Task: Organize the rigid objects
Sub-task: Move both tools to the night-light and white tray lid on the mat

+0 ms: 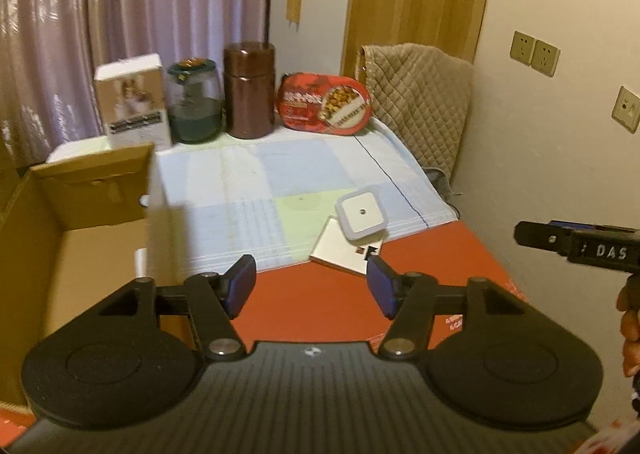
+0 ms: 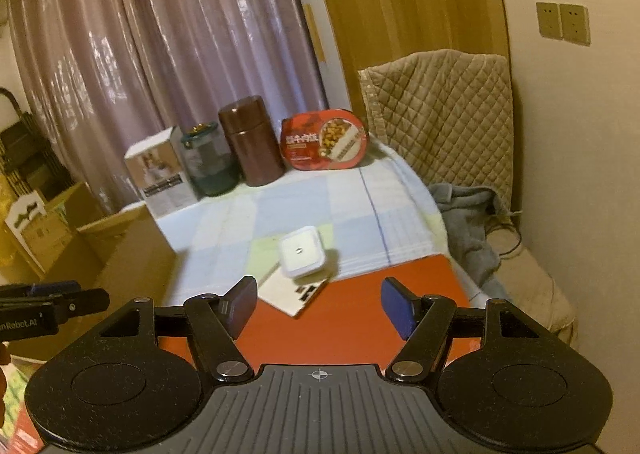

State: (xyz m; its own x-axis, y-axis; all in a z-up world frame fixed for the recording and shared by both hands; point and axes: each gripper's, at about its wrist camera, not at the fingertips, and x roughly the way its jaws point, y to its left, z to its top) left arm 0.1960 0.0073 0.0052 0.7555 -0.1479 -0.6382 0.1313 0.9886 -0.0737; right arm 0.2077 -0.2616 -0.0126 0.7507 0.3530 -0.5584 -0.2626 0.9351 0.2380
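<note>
Left wrist view shows the left tongs point(image 1: 312, 286) spread partway with nothing between the pads, hovering over the bare red table point(image 1: 320, 306) near its front. The right tongs point(image 2: 318, 308) stand about as wide, also empty and touching nothing; they show again at the right edge of the left wrist view.

Just ahead, where the pale checked cloth point(image 1: 248, 181) ends, a small white square device point(image 1: 361, 216) with a dot at its centre sits on top of a flat white box point(image 1: 345, 252). The box lies askew across the cloth's edge onto the red surface. An open cardboard box point(image 1: 80, 213) stands at the left edge. At the far edge stand 4 things in a row: a white carton point(image 1: 134, 105), a glass jar point(image 1: 196, 101), a brown canister point(image 1: 250, 89) and a red food tub point(image 1: 324, 103) leaning upright.

I judge the main risk to be the stacked pair. Pinching the flat box could tip the device off, and pressing on the device could skid both along the smooth red top. Both tongs aiming at that 1 spot could also collide. The loose cloth may bunch if dragged.
</note>
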